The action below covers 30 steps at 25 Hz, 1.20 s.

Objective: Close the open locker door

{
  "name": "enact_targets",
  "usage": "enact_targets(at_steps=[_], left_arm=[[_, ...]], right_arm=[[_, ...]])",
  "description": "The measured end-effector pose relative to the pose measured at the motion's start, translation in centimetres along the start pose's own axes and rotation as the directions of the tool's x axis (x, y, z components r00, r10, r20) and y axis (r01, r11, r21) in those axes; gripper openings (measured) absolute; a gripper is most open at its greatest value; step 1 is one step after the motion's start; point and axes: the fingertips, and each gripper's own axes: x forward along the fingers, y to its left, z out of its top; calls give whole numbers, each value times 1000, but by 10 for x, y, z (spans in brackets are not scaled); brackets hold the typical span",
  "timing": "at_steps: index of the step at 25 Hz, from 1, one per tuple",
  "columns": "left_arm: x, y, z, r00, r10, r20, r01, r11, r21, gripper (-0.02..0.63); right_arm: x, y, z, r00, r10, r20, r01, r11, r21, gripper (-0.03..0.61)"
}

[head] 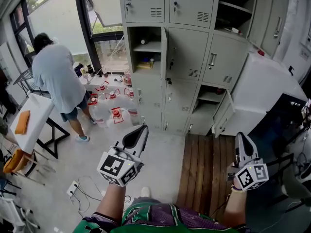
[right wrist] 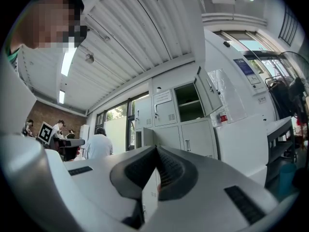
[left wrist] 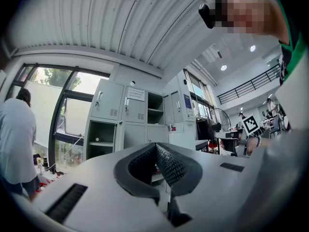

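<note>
A bank of grey lockers point(head: 187, 57) stands ahead of me. The middle-left compartment point(head: 146, 47) is open, its door point(head: 164, 52) swung out edge-on. A top-right compartment point(head: 233, 8) and a low one point(head: 210, 96) with its door point(head: 223, 113) ajar also stand open. My left gripper point(head: 142, 128) is shut and empty, held low, well short of the lockers. My right gripper point(head: 241, 136) is shut and empty over the wooden floor strip. The left gripper point(left wrist: 155, 146) faces the open compartment point(left wrist: 99, 137). The right gripper point(right wrist: 155, 149) faces the open upper locker point(right wrist: 188, 100).
A person in a light shirt point(head: 58, 76) stands left of the lockers by a white table point(head: 29, 120). Several bottles and red items point(head: 114, 106) lie on the floor before the lockers. A white cabinet point(head: 262, 91) stands right. A power strip point(head: 73, 188) lies near my feet.
</note>
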Motion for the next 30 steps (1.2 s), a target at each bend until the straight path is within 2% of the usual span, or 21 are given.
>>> enact_targets(at_steps=[7,15,23,30], left_arm=[[1,-26,-4,1000,19,-16,-18,1000,14,20],[29,-24,-18,999,-1,-35,1,1000,-14,20],[77,14,-15,1000,-13,1,13,999,-33,20],[120,63,-11,1000,-3,30,4,999,-48,20]], right_arm=[[-16,-12,-5,1000,23,12,-24,999,30,5],[-5,-23,-18,1000,15,12,-16,998,53,5],[51,-29,-2,1000,18,16,-18,1000,12,5],[123,-29,4,999,38,22,-38,999,5,5]])
